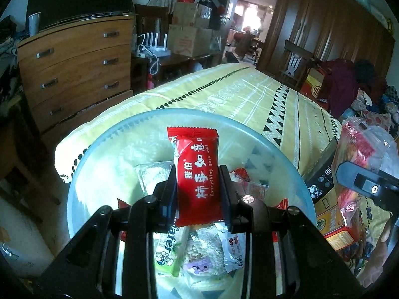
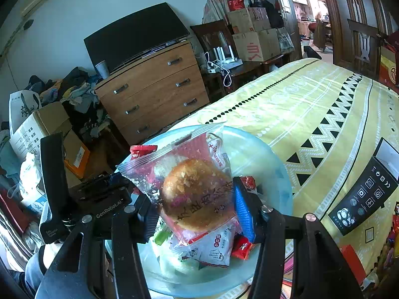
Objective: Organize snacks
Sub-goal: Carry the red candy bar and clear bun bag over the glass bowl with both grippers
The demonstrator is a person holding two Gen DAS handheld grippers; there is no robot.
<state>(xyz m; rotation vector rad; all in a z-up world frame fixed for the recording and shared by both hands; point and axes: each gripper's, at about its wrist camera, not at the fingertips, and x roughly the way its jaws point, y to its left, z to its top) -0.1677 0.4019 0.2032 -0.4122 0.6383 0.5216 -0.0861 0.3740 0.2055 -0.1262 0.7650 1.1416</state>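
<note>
My left gripper is shut on a red snack packet with white lettering, held upright over a clear plastic bowl. Several wrapped snacks lie in that bowl under the packet. In the right wrist view my right gripper is shut on a clear bag holding a round bun, over the same bowl. More wrapped snacks sit beneath the bun. The left gripper's body shows at the bowl's left rim, with the top of the red packet beside it.
The bowl rests at the near corner of a bed with a yellow patterned cover. A pile of snack bags and boxes lies to the right, beside a black box. A wooden dresser stands left of the bed.
</note>
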